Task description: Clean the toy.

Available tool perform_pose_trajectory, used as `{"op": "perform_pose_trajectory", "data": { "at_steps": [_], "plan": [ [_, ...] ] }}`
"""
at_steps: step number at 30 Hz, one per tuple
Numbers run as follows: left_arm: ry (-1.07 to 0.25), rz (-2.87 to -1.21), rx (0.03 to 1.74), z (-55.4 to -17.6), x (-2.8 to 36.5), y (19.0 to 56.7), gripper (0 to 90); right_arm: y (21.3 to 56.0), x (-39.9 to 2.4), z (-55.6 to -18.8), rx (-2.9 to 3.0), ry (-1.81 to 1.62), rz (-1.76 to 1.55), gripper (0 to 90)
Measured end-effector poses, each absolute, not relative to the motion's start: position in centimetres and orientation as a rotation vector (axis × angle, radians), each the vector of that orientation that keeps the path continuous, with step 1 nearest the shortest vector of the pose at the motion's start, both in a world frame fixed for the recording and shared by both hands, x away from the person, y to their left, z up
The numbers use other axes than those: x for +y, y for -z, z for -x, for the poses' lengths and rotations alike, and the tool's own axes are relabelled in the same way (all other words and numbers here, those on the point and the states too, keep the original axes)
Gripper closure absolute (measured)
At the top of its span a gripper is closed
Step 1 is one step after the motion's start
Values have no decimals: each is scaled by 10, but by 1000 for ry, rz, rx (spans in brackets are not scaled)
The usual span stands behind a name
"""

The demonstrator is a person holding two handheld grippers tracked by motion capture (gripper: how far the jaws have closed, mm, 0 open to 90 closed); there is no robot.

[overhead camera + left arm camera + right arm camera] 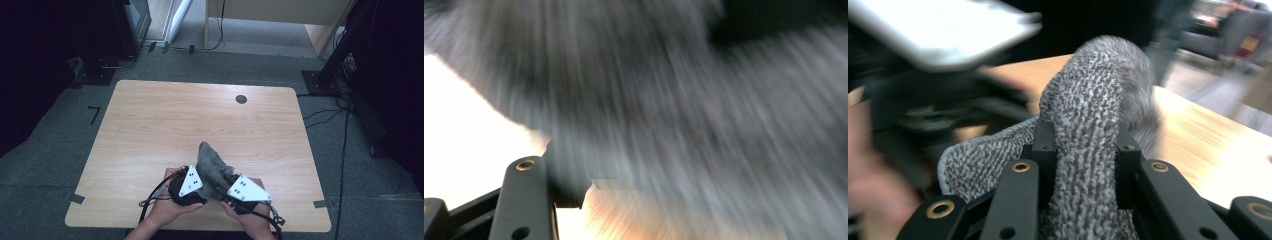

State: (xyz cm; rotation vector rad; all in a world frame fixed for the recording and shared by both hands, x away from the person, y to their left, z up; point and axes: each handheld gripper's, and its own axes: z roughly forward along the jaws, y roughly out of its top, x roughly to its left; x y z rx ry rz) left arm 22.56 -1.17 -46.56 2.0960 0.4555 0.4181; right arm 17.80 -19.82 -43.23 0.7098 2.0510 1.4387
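Note:
A grey knit cloth (212,167) stands bunched up near the front edge of the wooden table (165,125), held between both grippers. My left gripper (196,189) is at the cloth's left side and shut on it. In the left gripper view the blurred cloth (664,110) lies right against the one black jaw that shows. My right gripper (231,194) is at the cloth's right side. In the right gripper view my right gripper (1083,145) has both jaws pressed on a rolled fold of the cloth (1093,100), which rises above them.
A dark round grommet (241,99) sits in the tabletop at the far right. Cables (325,117) trail on the carpet to the right. The left gripper's grey plate (943,30) and a hand (873,170) are close in the right gripper view.

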Motion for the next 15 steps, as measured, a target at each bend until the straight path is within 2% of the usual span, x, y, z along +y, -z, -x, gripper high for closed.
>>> {"op": "perform_pose_trajectory", "data": {
  "at_steps": [2,7,12,15],
  "plan": [
    [-428,-2101,453,-226,-11,465,348,434,-194,-176,2049,-1402,-681,724],
    [-415,-2091,457,-227,-10,466,348,434,-222,-191,1961,-1449,-895,729],
    [-420,-2098,446,-227,-13,466,348,435,-204,-182,2038,-1485,-746,719],
    [-426,-2103,438,-227,-12,466,348,434,-215,-189,2012,-1497,-825,740]
  ]
}}
